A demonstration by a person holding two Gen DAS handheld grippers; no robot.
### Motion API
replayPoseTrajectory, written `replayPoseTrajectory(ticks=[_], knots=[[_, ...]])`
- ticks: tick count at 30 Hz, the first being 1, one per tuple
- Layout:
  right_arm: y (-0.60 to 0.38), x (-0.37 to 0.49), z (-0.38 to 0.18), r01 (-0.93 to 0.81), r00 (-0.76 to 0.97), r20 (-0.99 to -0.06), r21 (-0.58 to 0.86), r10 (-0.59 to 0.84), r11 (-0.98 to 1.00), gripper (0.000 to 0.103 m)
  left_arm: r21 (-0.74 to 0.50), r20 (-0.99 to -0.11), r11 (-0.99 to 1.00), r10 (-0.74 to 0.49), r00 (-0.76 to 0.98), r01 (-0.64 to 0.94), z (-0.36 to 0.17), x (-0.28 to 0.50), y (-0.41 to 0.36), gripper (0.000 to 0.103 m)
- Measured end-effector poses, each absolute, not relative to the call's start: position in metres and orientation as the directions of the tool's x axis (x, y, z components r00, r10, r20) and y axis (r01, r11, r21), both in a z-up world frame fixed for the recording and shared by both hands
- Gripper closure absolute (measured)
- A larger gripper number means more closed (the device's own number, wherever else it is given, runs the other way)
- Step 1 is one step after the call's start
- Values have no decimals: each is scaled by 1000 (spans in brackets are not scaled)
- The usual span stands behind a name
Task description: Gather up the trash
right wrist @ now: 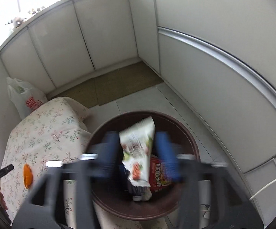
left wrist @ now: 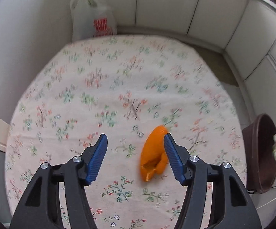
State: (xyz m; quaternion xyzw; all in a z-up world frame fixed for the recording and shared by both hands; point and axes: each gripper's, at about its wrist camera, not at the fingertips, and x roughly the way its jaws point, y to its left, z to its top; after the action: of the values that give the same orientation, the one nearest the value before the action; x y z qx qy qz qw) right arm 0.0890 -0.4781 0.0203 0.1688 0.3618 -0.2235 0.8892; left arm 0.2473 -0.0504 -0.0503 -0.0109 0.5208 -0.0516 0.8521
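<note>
An orange wrapper (left wrist: 153, 152) lies on the floral tablecloth (left wrist: 99, 87), just inside my left gripper's right finger. My left gripper (left wrist: 136, 139) is open above the table and holds nothing. The wrapper also shows in the right wrist view (right wrist: 27, 175). My right gripper (right wrist: 137, 139) is blurred over a brown trash bin (right wrist: 191, 143). A white and green snack wrapper (right wrist: 138, 148) sits between its open fingers, above other trash in the bin, including a red packet (right wrist: 160, 177). Whether the fingers touch the wrapper is unclear.
The brown bin (left wrist: 260, 152) stands off the table's right edge. A white plastic shopping bag (left wrist: 92, 17) leans against the wall behind the table. White cabinet panels (right wrist: 214, 76) surround the corner. A brown floor mat (right wrist: 122, 80) lies beyond the bin.
</note>
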Motion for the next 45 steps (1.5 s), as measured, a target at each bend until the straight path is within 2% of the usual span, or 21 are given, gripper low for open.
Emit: replayPoseTrajectory(ticks=[3,5,6,13,14,15,18,21,26,34,38,40,42,44,45], knots=[[-476,85,27,523,658,-689,128,-304,842,22,-102,-894,992,-123,431,72,-70,252,-49,42],[-471,83,31,518,670,-670,115,-319,847,11,-95,-903,991,-126,411,96,-80,254,-59,42],[-468,83,32,518,672,-662,100,-332,849,9,-79,-907,992,-113,405,101,-86,255,-64,42],[-461,88,34,506,676,-656,82,-335,859,8,-46,-913,993,-86,398,108,-98,261,-92,43],[-460,87,34,505,677,-656,86,-333,859,8,-40,-915,992,-84,395,120,-100,260,-97,45],[-460,88,34,503,678,-657,90,-328,860,8,-36,-915,990,-89,394,140,-100,257,-103,57],[-464,81,37,499,681,-659,98,-319,861,8,-53,-914,981,-123,386,189,-97,249,-120,80],[-466,79,38,497,687,-655,108,-314,861,7,-119,-909,972,-189,371,203,-92,240,-131,84],[-475,69,41,511,695,-648,142,-311,848,7,-206,-863,951,-288,415,231,-60,222,-156,85],[-493,44,54,551,711,-608,170,-353,817,7,-274,-756,849,-481,445,451,24,179,-255,84],[-502,25,66,598,704,-561,138,-435,789,7,-268,-724,798,-537,434,540,44,161,-308,77],[-507,15,69,614,696,-545,116,-467,781,7,-231,-708,795,-532,464,560,53,149,-327,61],[-510,5,70,642,678,-527,83,-513,763,7,-188,-679,796,-529,509,576,63,133,-336,37],[-509,-7,70,670,655,-509,48,-559,741,7,-52,-603,830,-469,645,555,79,107,-338,26],[-506,-13,72,677,652,-498,42,-572,735,7,36,-539,851,-424,728,523,88,91,-337,20]])
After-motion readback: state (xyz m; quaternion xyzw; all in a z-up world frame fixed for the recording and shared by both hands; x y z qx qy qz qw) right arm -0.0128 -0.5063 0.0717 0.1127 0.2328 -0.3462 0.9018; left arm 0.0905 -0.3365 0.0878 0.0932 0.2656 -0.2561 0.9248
